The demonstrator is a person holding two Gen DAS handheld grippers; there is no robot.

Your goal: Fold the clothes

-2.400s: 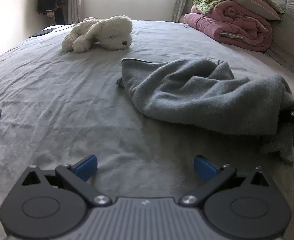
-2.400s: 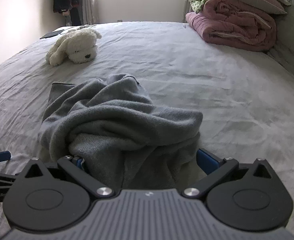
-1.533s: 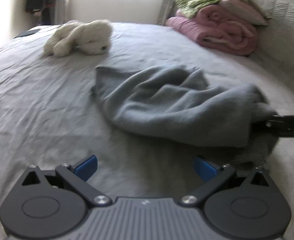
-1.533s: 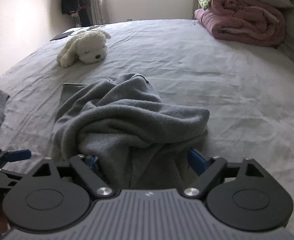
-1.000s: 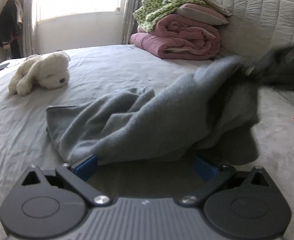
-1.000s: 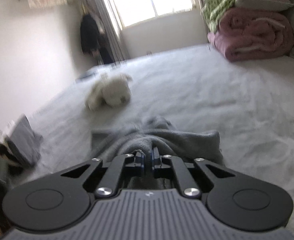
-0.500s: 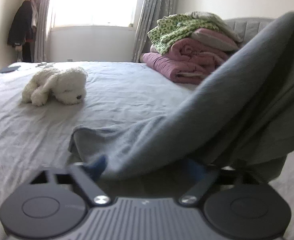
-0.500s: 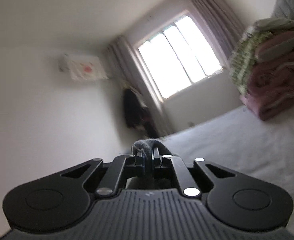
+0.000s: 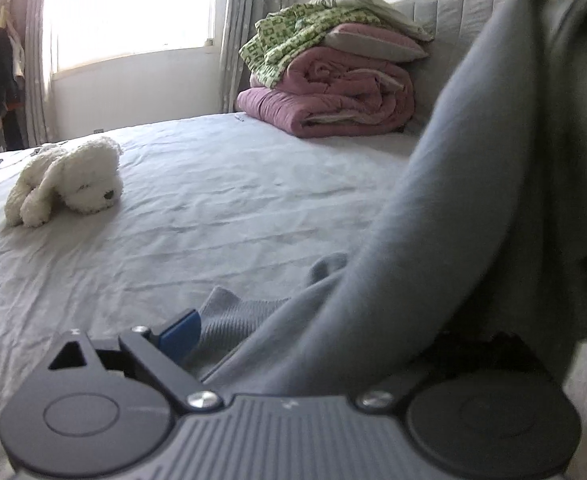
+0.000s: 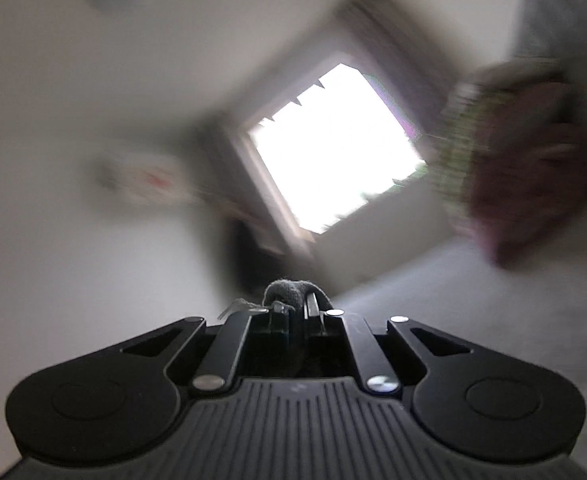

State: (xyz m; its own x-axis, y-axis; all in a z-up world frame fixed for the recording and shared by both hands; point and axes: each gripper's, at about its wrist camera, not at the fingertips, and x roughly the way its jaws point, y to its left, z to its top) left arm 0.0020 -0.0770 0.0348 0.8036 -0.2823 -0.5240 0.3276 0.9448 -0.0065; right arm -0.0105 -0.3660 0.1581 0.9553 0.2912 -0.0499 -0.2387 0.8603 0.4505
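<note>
The grey garment (image 9: 473,200) hangs in a long drape from the upper right of the left wrist view down to the bed (image 9: 213,200), its ribbed hem lying right at your left gripper (image 9: 289,328). Your right gripper (image 10: 295,312) has its jaws nearly together on a bunched knot of the same cloth, pointing out across the room rather than down.

Your left gripper's jaws stand wide: one blue pad (image 9: 179,330) shows bare at the hem, while the other is buried under the drape — nothing is pinched there. I think that is the risk. With only one held point the fabric can twist or swing, and if you close the left side blind you may catch two layers or a mid-panel fold instead of an edge. The small pinch on the right could also slip under the hanging weight.

Around you, the white plush dog (image 9: 69,180) lies well apart on the sheet, and the stacked quilts (image 9: 329,80) sit by the headboard — neither blocks the spot in front of you.
</note>
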